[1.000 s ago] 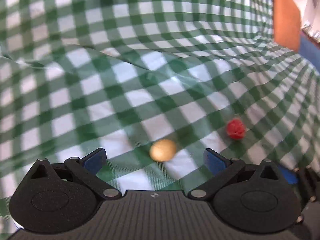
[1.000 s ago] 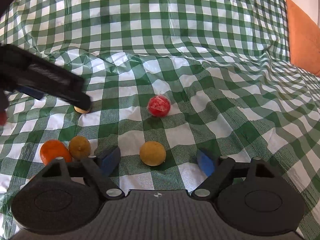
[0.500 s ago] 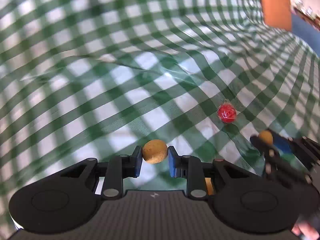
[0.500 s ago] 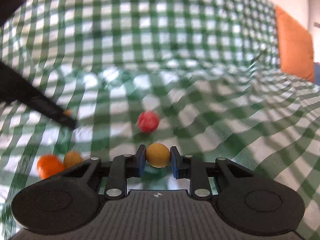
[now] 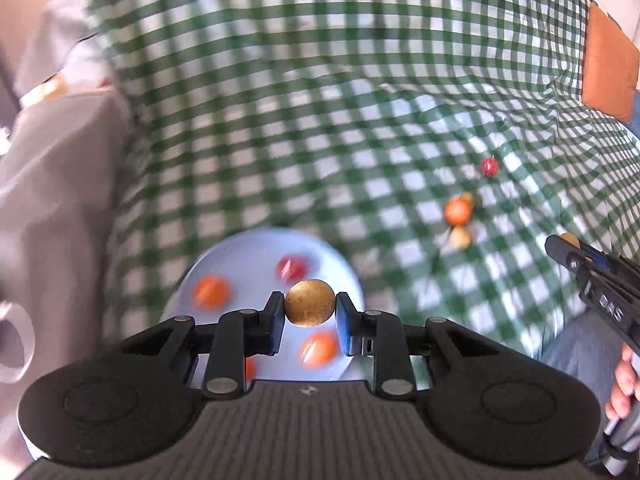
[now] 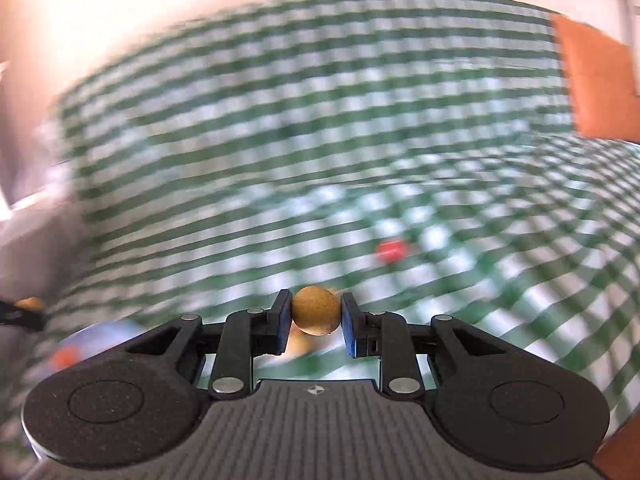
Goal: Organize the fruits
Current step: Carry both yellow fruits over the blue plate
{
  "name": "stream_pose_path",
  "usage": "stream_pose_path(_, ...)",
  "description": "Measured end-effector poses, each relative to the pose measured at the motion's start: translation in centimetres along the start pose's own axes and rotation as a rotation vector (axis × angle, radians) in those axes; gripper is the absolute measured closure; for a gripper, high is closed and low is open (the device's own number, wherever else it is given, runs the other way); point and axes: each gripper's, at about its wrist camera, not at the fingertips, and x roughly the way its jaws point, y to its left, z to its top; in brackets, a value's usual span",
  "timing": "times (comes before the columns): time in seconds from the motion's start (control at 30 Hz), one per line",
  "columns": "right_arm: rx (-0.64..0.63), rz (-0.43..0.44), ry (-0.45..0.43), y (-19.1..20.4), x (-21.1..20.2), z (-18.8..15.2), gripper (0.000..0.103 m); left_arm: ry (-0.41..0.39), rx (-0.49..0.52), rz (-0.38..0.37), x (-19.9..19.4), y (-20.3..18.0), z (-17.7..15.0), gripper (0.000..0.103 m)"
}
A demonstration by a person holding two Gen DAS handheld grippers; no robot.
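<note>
Left black two-finger gripper [image 5: 310,312] is clamped on a small round golden-brown fruit [image 5: 310,308], held above a pale blue round plate [image 5: 348,276] w/ two orange fruits, a red one & another partly hidden. Right black gripper [image 6: 313,318] likewise pinches a tan round fruit [image 6: 315,315] over the green-and-white checked cloth [image 6: 280,128]; view's blurred. Loose on the cloth, well apart from the plate: red berry-like fruit [image 5: 489,166], orange fruit [image 5: 458,211] & two tan ones touching it.

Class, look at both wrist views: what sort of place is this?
Probably a home dining table: a green checked tablecloth covers it, a pale plate holds small fruits, and an orange chair back stands at the far edge.
</note>
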Motion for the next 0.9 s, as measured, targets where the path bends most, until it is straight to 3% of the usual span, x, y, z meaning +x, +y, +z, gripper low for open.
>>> stream_pose_path(0.17,-0.121,0.174,0.046,7.4,-5.6,-1.4,0.076,0.005,-0.063,0.007,-3.9,3.1,-5.2,0.073)
stream_pose_path(0.3,-0.197,0.245,0.087,11.5,-7.5,-2.1,0.076,-0.012,-0.111,0.007,-5.4,4.9,-8.0,0.073)
stream_pose_path(0.57,-0.277,0.230,0.121,15.0,-8.9,-2.7,0.076,-0.052,-0.167,-0.008,-6.1,7.4,-9.1,0.073)
stream_pose_path(0.9,-0.298,0.201,0.154,15.5,-7.7,-3.0,0.076,-0.044,-0.178,-0.023,-4.3,8.2,-8.2,0.073)
